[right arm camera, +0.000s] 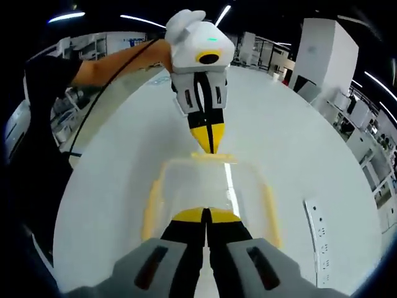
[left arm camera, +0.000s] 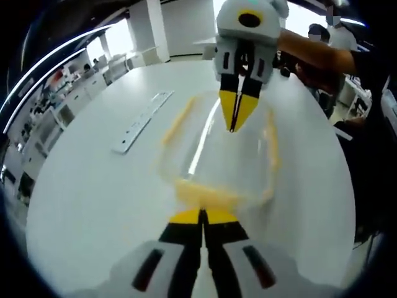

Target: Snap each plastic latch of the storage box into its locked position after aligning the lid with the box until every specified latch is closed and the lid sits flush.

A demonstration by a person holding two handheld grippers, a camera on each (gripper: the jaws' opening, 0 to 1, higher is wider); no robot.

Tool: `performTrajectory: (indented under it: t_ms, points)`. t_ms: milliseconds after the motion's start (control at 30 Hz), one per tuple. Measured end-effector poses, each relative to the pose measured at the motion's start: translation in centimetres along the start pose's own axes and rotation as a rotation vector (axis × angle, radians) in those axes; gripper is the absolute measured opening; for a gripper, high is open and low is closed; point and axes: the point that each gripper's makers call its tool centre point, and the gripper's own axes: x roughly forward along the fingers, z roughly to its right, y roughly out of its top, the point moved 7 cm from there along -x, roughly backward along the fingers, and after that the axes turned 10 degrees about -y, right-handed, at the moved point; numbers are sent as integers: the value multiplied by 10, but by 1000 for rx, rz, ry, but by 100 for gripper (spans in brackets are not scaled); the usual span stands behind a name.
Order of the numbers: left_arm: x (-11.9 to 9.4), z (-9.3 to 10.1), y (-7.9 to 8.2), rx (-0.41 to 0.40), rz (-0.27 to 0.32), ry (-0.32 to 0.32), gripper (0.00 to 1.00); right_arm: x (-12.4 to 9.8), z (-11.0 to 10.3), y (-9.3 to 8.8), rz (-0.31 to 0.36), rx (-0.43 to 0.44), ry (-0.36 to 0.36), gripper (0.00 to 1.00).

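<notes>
My left gripper and right gripper, jaws closed on nothing, press opposite end latches of the clear storage box on the white table; I should push evenly so the lid seats flush.

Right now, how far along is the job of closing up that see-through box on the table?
Done: the clear lid with yellow latches appears to sit on the transparent plastic storage box, on the white round table. In hand: both grippers, jaws together, press at opposite ends, the left gripper near one latch, the right gripper near the other. Left: whether any latch has snapped shut cannot be told.
</notes>
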Motion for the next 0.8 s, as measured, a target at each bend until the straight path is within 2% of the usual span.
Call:
performTrajectory:
  t_ms: [400,633,800]
  points:
    - [11,2,1,31,-15,-29,0,-1,-5,-3,11,61,6,0]
    - [12,3,5,33,-35,-33,0,-1,-5,-3,14,60,9,0]
    - [11,3,3,34,-7,-46,0,-2,-4,-5,32,74,17,0]
